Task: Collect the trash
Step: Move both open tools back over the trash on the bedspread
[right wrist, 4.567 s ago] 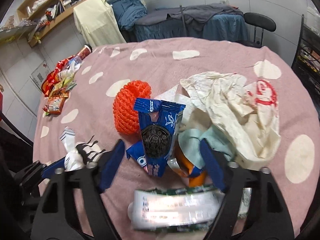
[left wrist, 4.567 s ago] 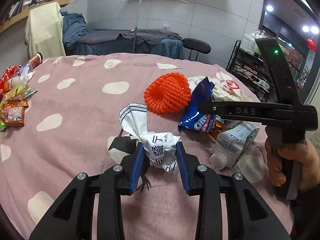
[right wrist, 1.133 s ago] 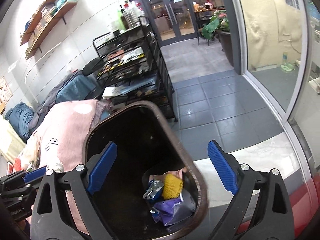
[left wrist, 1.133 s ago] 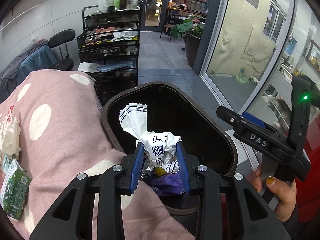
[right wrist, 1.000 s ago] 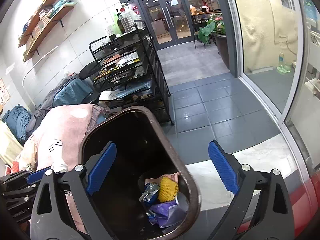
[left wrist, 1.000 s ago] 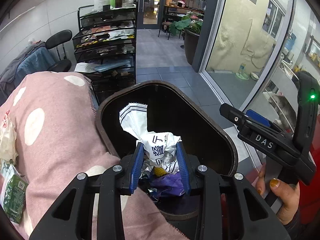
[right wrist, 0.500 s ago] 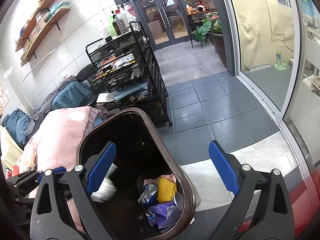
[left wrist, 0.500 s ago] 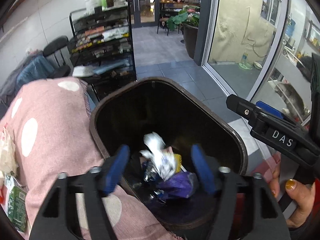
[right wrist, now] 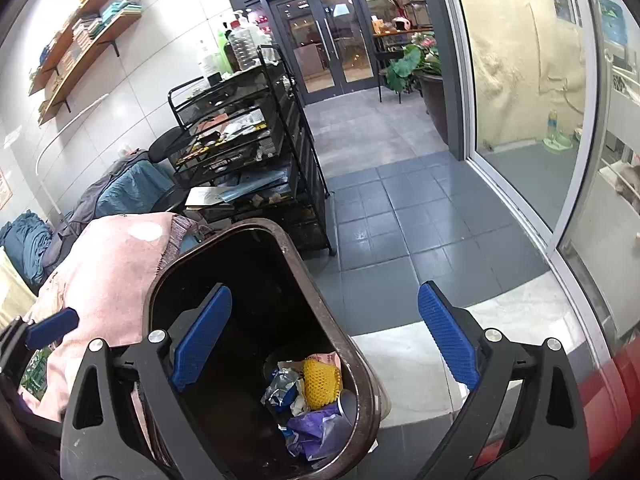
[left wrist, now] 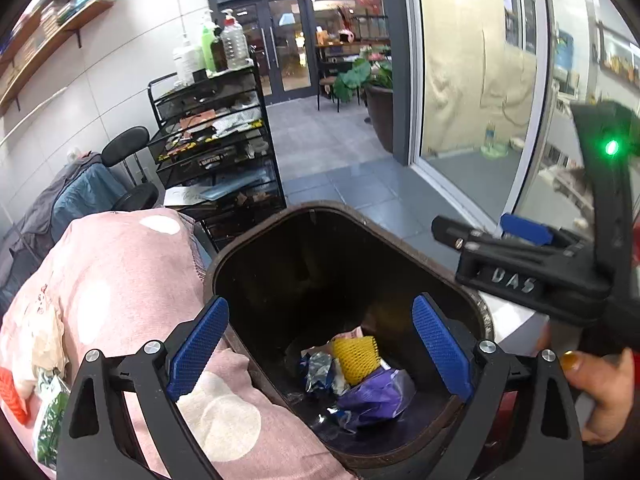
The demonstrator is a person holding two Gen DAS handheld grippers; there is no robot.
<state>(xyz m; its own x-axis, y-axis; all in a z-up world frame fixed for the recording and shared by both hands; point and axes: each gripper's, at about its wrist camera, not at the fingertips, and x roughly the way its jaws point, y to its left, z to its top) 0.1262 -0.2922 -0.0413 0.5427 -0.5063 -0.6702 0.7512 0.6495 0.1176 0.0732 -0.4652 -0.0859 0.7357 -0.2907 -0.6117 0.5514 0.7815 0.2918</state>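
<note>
A dark brown trash bin point(left wrist: 256, 240) stands beside the pink dotted table point(left wrist: 120, 280). At its bottom lie a yellow foam net point(left wrist: 354, 356), a crumpled wrapper point(left wrist: 320, 372) and a purple bag point(left wrist: 372, 396). My left gripper point(left wrist: 320, 348) is open and empty above the bin mouth. My right gripper point(right wrist: 324, 344) is open and empty over the bin's right rim point(right wrist: 320, 292); it also shows in the left wrist view point(left wrist: 520, 264). The bin contents show in the right wrist view point(right wrist: 312, 392).
More trash lies on the table at the far left: a green carton point(left wrist: 48, 420) and an orange net point(left wrist: 10, 396). A black wire rack point(left wrist: 216, 152) and a chair point(left wrist: 128, 168) stand behind. Grey tiled floor point(right wrist: 400, 208) and a glass door lie to the right.
My left gripper opened and let go of the crumpled white paper, which fell into the bin. The right gripper stayed open over the bin.
</note>
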